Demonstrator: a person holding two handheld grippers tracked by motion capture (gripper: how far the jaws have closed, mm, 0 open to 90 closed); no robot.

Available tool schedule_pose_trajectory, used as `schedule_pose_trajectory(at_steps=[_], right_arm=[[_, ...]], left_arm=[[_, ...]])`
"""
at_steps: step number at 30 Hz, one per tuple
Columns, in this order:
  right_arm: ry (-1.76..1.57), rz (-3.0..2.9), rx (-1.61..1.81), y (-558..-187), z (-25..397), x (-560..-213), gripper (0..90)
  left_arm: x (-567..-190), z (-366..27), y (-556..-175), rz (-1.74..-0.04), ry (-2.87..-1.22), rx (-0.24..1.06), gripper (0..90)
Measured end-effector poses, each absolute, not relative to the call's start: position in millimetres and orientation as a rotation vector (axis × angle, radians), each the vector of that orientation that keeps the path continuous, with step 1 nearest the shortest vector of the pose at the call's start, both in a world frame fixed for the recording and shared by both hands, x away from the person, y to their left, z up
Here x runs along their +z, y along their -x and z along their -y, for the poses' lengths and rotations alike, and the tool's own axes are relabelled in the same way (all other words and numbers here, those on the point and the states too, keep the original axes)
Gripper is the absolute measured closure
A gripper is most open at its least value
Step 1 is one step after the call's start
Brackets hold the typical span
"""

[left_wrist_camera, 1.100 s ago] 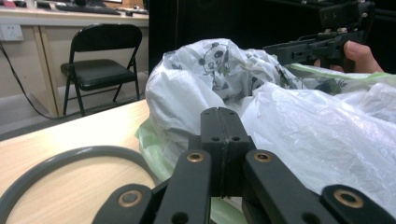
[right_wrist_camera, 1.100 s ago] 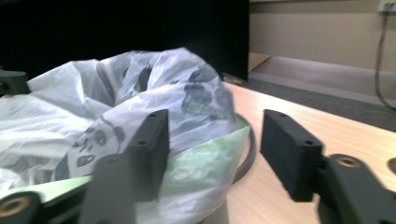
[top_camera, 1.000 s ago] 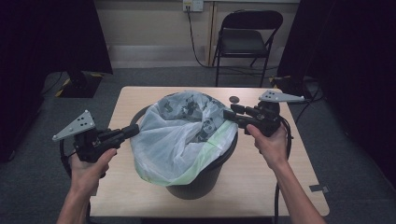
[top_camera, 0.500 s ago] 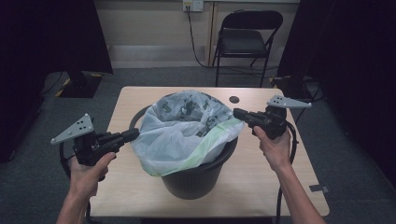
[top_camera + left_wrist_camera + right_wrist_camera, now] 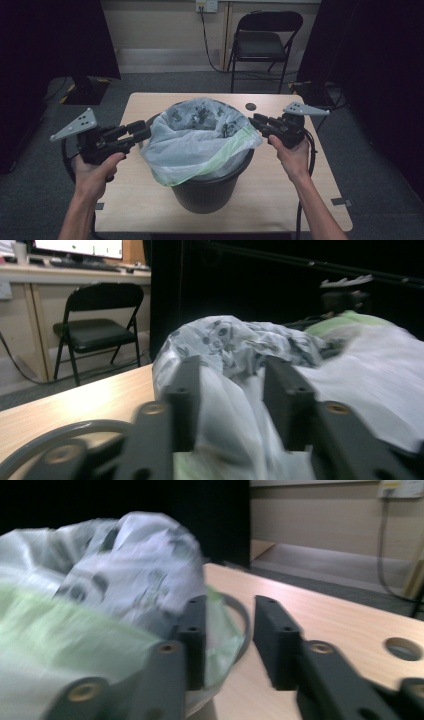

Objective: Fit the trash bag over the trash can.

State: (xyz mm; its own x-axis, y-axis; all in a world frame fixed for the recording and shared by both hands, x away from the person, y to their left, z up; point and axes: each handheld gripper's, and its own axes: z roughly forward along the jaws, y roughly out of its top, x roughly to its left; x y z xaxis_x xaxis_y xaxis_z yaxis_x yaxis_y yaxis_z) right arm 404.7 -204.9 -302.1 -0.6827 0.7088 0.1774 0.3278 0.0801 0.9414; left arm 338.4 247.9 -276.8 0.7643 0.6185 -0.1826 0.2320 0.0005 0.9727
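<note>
Scene: a black bin (image 5: 212, 187) is standing mid-tabletop (image 5: 145, 200), with a white-and-green bag (image 5: 195, 145) draped over its mouth and spilling down the near side.
Step in hand: the person appears to be fitting the bag over the bin's rim, working from both sides.
Doing it well: each tool should be pinching only the bag's edge, pulling it outward and down past the rim evenly, without tearing the thin plastic or tipping the bin.
Left tool (image 5: 142, 131): its jaws are standing apart with bag plastic bulging between them in the left gripper view (image 5: 230, 405); no firm clamp is showing.
Right tool (image 5: 255, 124): its jaws are parted, one jaw touching the bag's green edge, the gap itself bare.
Left hand (image 5: 95, 170): gripping the handle low at the bin's left, pointing the tool inward and level.
Right hand (image 5: 292, 155): holding the handle at the bin's right, aiming the tool inward at rim height.
</note>
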Motion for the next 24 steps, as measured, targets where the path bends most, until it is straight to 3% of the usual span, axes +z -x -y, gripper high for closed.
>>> schedule_pose_trajectory(at_steps=[2, 4, 8, 10, 21, 24], right_arm=[[-1.043, -1.998, 1.646, -404.9, 207.3, -296.6, 57.2], [-1.043, -1.988, 1.665, -404.4, 208.3, -292.0, 55.5], [-1.009, -1.992, 1.672, -400.1, 205.0, -284.2, 51.7], [-0.999, -1.990, 1.673, -398.5, 203.3, -280.7, 51.2], [-0.982, -1.993, 1.685, -398.9, 195.9, -270.8, 49.6], [-0.977, -1.995, 1.692, -400.0, 193.9, -268.9, 48.4]], left_arm=[[-277.6, -238.7, -347.9, -0.732, -1.635, 0.394, 55.4], [-280.9, -235.3, -356.5, -0.799, -1.632, 0.405, 56.6], [-286.6, -236.9, -355.6, -0.781, -1.614, 0.379, 84.3], [-287.4, -238.1, -351.6, -0.763, -1.621, 0.365, 89.9], [-286.7, -240.8, -303.0, -0.642, -1.648, 0.295, 90.0], [-280.3, -241.1, -311.5, -0.656, -1.610, 0.321, 71.2]])
